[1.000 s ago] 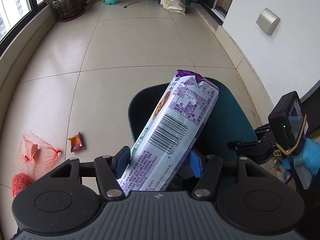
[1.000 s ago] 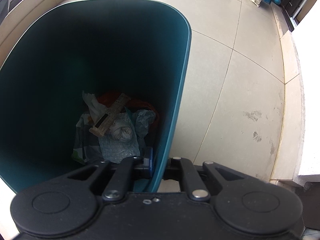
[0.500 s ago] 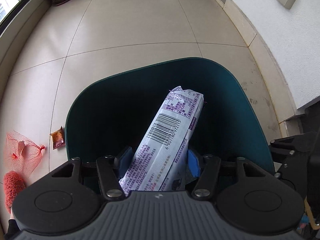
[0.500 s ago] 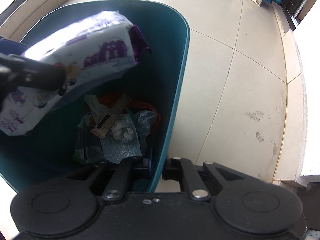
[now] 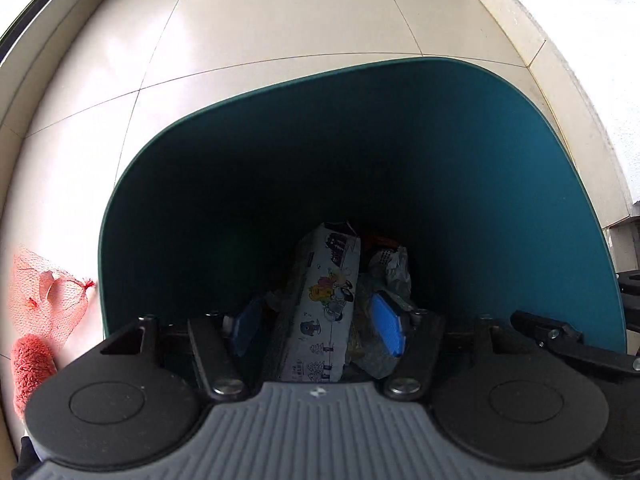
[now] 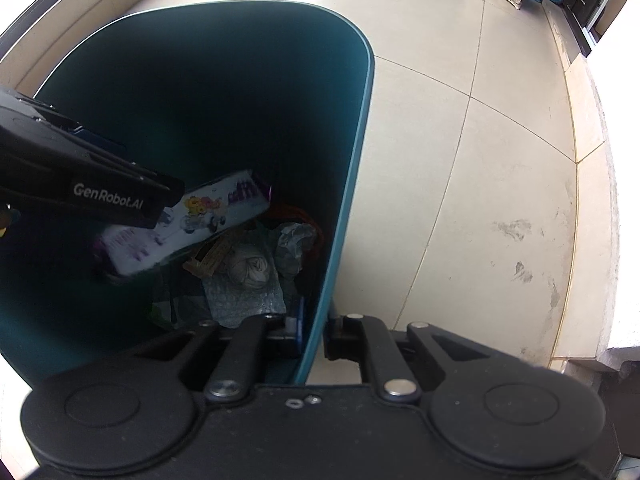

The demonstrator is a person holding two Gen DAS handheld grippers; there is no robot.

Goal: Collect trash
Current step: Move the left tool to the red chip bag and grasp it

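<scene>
Half a second back the left gripper (image 5: 316, 324) was clamped on the snack packet (image 5: 322, 312) up at the bin's mouth; now its jaws have spread wide and the packet has dropped down inside the teal bin (image 5: 520, 184).

Left wrist view: the two blue pads (image 5: 386, 324) sit well apart with the packet between them, and I see a gap on each side, so nothing is gripped. The packet lies lengthwise, cartoon side up, its far end toward the other rubbish (image 5: 394, 268) at the bottom. Out on the tiled floor (image 5: 280, 20) to the left of the bin there's a red mesh bag (image 5: 48, 300) and something fuzzy and red (image 5: 32, 368) just beside it.

Right wrist view: the right gripper (image 6: 314, 330) is pinched tight on the bin's rim (image 6: 320, 312), one finger inside the wall and one outside. The packet (image 6: 188, 224) sits tilted over the crumpled paper and plastic (image 6: 248, 276), partly hidden under the left gripper's black body (image 6: 80, 184). Can't tell if it has fully settled on the pile.
</scene>
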